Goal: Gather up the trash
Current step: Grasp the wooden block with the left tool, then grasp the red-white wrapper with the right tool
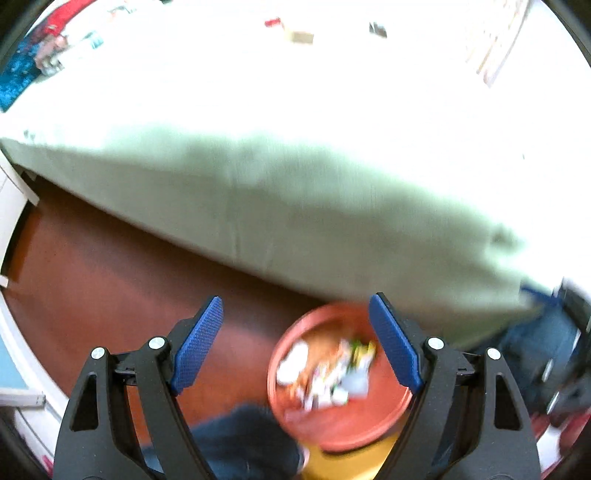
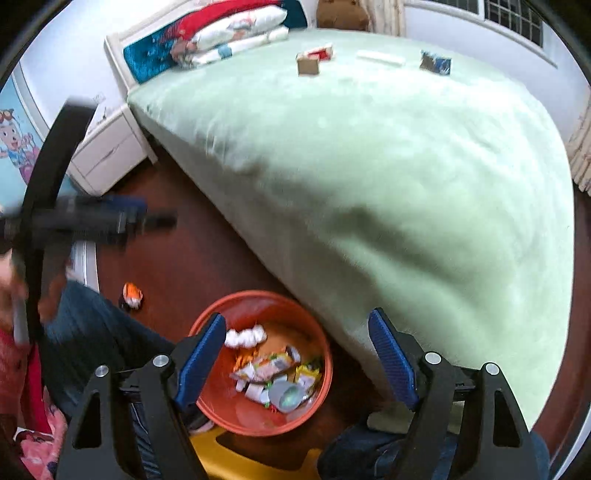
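Note:
An orange bin point(image 2: 221, 413) with several wrappers and crumpled papers point(image 2: 273, 369) stands on the floor beside the bed; it also shows blurred in the left wrist view point(image 1: 351, 424). My left gripper point(image 1: 295, 343) is open and empty above the floor and bin. My right gripper point(image 2: 297, 356) is open and empty above the bin. On the far part of the green bed point(image 2: 369, 166) lie a small brown box point(image 2: 307, 66), a red-white packet point(image 2: 321, 51), a white piece point(image 2: 380, 58) and a blue wrapper point(image 2: 436, 62). An orange scrap point(image 2: 132, 294) lies on the floor.
The floor point(image 2: 192, 258) is dark red-brown. A white nightstand point(image 2: 110, 151) stands by the bed's head, with pillows point(image 2: 236, 29) above. The left gripper's body point(image 2: 74, 218) shows at the left of the right wrist view. My legs in jeans point(image 2: 96, 332) are near the bin.

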`<state>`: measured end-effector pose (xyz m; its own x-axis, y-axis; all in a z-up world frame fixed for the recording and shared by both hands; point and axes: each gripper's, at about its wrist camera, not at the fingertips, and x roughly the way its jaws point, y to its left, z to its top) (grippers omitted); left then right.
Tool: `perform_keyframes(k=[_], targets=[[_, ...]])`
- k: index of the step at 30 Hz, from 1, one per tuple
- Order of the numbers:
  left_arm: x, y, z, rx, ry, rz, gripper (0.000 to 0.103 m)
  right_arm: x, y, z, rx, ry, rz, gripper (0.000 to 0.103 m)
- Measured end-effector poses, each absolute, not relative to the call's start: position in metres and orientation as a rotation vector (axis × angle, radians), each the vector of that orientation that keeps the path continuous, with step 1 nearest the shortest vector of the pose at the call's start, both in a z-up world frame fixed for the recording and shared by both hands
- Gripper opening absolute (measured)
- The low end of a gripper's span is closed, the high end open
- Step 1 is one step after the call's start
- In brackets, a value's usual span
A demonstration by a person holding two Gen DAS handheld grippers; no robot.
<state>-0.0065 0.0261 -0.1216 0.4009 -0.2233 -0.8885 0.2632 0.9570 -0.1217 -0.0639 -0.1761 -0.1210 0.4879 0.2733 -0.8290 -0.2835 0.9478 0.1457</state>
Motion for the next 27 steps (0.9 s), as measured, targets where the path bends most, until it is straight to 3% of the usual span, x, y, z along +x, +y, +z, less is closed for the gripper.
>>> perform_keyframes(k=[9,20,21,22,23,27], targets=[[0.128,-0.027,-0.064,0.102,0.893,-0.253,0.079,-0.054,-0.197,-0.112,0.022,0.965,0.313,0.079],[0.267,-0.060,-0.098,0.066,0.982,-0.105,0.079,-0.035,-0.208,-0.113,0.013,0.940,0.259,0.079],[0.272,-0.061,-0.102,0.057,0.998,-0.097,0.077,-0.033,-0.209,-0.114,0.013,0.943,0.258,0.079],[0.274,-0.061,-0.104,0.061,1.010,-0.082,0.052,-0.030,-0.210,-0.115,0.014,0.947,0.257,0.079],[0.276,-0.061,-0.106,0.064,1.027,-0.069,0.039,-0.029,-0.210,-0.114,0.016,0.948,0.258,0.079],[0.270,-0.059,-0.104,0.069,1.019,-0.078,0.038,-0.024,-0.213,-0.114,0.032,0.949,0.257,0.079]])
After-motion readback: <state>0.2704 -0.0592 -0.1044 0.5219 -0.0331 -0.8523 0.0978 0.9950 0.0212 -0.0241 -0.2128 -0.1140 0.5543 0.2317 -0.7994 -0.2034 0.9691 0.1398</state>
